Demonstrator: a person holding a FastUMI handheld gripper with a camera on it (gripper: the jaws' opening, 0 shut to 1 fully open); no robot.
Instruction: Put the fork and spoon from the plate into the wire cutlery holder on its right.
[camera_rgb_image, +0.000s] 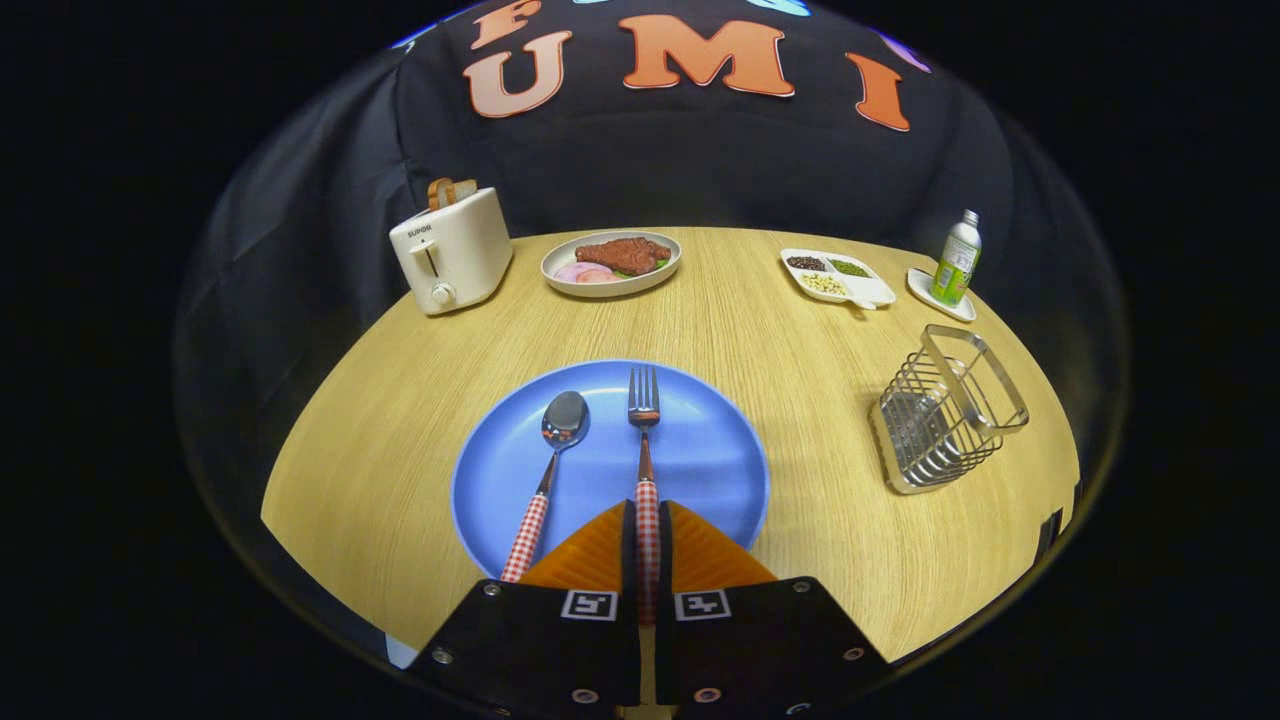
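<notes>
The gripper (647, 520) has its two fingers closed tight on the checked handle of the fork (644, 455), one finger on each side of it. The fork lies on a blue plate (700, 450) and points straight ahead, with its prongs well past the fingertips. Just to the left of the fingers lies the spoon (552, 455), also on the plate, with the same checked handle and its shiny bowl up ahead. The two do not touch. The plate sits on a round wooden table (800, 340). Off to the right of the fingers, apart from the plate, stands the wire cutlery holder (945, 410), and it looks tipped a bit. Farther ahead and to the left is a cream toaster (452, 252) with toast sticking out of the top; the small word on its front reads SUPOR. Straight ahead past the plate is a dish of meat (612, 262). Ahead and to the right is a white tray (838, 277) with three kinds of small beans or seeds in it. Beside that, a green and white bottle (957, 258) stands on a little white saucer (925, 290); the writing on it is too small to read.
</notes>
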